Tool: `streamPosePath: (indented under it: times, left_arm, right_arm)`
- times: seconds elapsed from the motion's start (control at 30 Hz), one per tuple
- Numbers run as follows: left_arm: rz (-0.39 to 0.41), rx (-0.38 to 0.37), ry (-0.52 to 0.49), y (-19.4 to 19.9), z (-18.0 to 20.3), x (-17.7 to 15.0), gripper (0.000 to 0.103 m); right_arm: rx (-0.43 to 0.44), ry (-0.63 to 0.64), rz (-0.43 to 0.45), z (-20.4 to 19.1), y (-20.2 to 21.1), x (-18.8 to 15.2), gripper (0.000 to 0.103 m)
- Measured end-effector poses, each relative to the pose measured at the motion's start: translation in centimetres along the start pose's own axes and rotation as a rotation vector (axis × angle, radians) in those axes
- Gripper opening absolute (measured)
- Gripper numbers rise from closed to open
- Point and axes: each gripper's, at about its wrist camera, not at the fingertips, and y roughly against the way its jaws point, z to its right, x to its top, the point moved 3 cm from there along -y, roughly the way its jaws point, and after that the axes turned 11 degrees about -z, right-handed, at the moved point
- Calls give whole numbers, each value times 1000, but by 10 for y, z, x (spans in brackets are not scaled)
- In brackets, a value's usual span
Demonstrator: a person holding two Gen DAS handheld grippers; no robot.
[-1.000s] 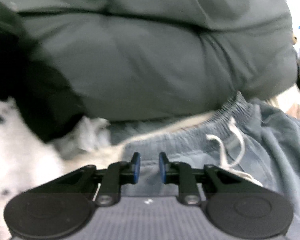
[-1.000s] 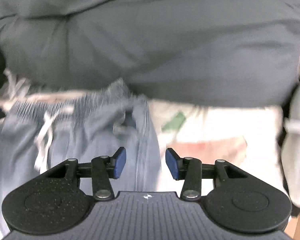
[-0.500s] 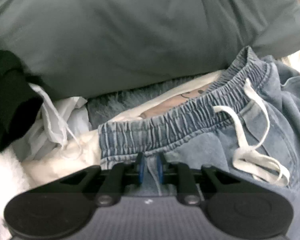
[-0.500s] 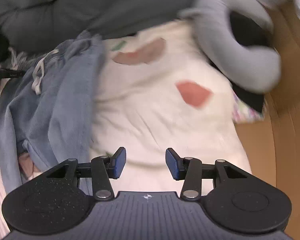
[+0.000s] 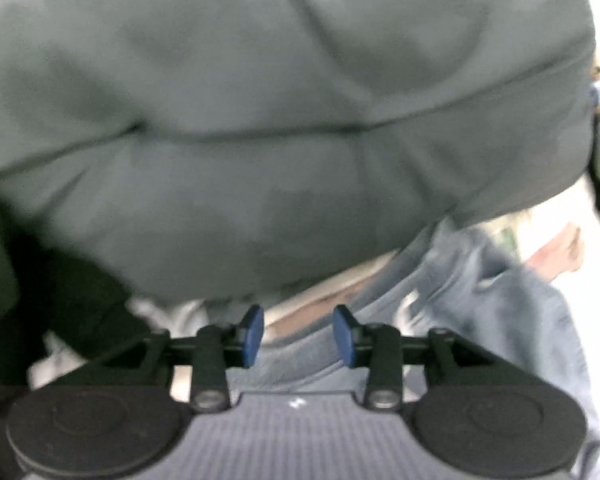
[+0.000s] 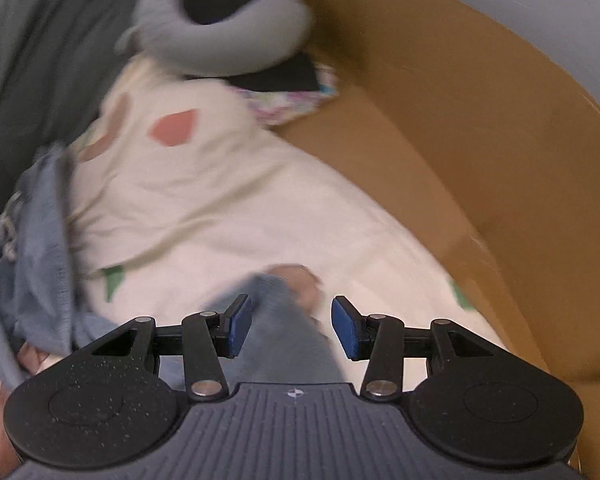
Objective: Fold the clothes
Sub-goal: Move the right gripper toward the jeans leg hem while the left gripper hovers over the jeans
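My left gripper (image 5: 298,334) is opening above the blue drawstring pants' (image 5: 480,300) waistband, pads clear. My right gripper (image 6: 291,328) hovers half open, empty, over the pant leg on the cream blanket (image 6: 204,196). I'm still arranging; next I need a firm hem grip.

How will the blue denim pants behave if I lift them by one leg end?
Probably floppy: the blue denim pants lie bunched in soft folds on the cream blanket. The rest would likely trail and drag rather than rise flat. The leg end between the right gripper fingers looks thick enough to pinch securely.
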Motion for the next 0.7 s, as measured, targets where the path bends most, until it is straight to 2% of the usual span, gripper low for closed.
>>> streamPosePath:
  times: [0.1, 0.13, 0.17, 0.27, 0.37, 0.47, 0.6, 0.7]
  left_arm:
    - [61, -106, -45, -9, 36, 12, 43]
    - [67, -142, -64, -15, 49, 14, 51]
    - [56, -173, -84, -22, 62, 16, 58]
    - [20, -233, -154, -45, 102, 19, 57]
    - [4, -307, -185, -65, 133, 21, 60]
    - [-3, -350, -201, -76, 156, 19, 60]
    - [11, -380, -209, -79, 175, 25, 62]
    - [32, -389, -197, -78, 184, 23, 64]
  right_arm:
    - [-27, -60, 9, 9, 1, -18, 51]
    - [-32, -76, 6, 10, 1, -24, 51]
    - [-34, -86, -4, 8, 0, -30, 51]
    - [-44, -104, -35, 1, -4, -47, 51]
    - [-74, -65, -59, -11, -8, -57, 51]
    - [-106, -46, -69, -22, -9, -67, 52]
    - [-127, -31, -66, -42, -10, -78, 67]
    - [-133, -2, -71, -57, -17, -92, 70]
